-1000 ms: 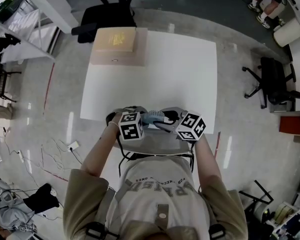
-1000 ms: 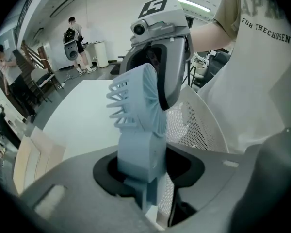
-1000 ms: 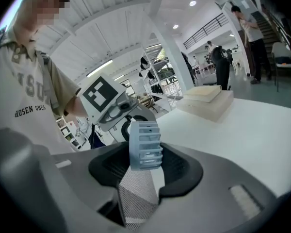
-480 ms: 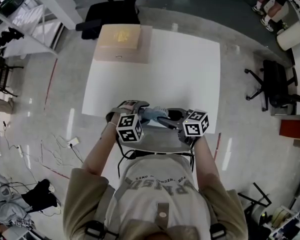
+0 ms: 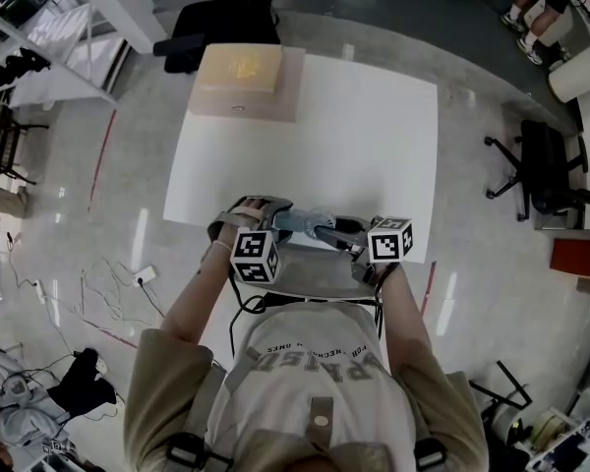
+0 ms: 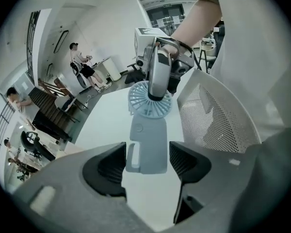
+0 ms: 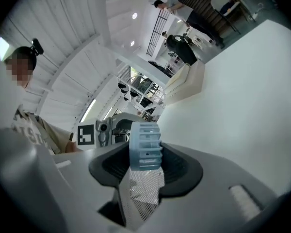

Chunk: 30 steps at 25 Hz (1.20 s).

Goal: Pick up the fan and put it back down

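The left gripper (image 6: 148, 161) tilts downward; its fingers (image 6: 106, 166) have just been opening wide, with the fan (image 6: 148, 147) handle loose between them. The right gripper (image 7: 146, 166) clamps the fan's round head.

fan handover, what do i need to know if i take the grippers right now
Left gripper: open. Its jaws have just been opening, and the fan's handle lies between them untouched.
Right gripper: shut on the fan, at its round head.
Fan: at the near edge of the white table, next to the mesh chair back. I cannot tell whether it rests on the table.
Done: the fan is gripped, now by the right gripper alone.
Left: probably lay it flat on the table, then open the right gripper.
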Each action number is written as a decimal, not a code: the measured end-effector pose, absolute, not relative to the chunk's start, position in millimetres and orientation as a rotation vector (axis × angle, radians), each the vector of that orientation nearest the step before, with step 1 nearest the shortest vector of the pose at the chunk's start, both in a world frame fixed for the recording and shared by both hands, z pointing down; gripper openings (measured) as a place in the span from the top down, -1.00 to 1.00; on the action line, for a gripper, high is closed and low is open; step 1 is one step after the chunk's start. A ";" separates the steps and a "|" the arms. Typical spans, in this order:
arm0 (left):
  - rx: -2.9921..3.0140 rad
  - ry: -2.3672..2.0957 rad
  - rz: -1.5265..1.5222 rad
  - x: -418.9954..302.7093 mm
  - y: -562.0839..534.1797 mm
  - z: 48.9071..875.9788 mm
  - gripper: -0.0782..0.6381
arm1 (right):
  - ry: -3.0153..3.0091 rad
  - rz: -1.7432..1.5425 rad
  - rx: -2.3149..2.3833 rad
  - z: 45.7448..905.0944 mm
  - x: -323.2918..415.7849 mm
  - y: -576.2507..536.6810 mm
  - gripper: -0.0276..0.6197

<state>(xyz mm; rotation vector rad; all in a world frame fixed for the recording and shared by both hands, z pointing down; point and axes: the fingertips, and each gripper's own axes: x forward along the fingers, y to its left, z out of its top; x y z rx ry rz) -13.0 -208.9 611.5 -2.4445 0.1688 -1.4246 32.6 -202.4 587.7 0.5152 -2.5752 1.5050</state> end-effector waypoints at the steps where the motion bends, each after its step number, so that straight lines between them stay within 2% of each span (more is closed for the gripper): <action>1: -2.434 0.165 -1.423 -12.4 -207.9 613.0 -0.01 | -2.572 1.533 0.513 588.5 32.9 -201.9 0.36; 11: -2.372 0.152 -1.407 -8.3 -204.1 620.2 -0.01 | -2.532 1.705 0.483 593.4 33.9 -200.0 0.36; 16: -2.338 0.182 -1.398 -5.4 -207.6 617.9 0.09 | -2.513 1.794 0.475 596.2 37.2 -196.7 0.36; 30: -2.420 0.098 -1.481 -3.8 -196.6 635.9 0.15 | -2.413 1.858 0.526 608.8 37.9 -189.0 0.36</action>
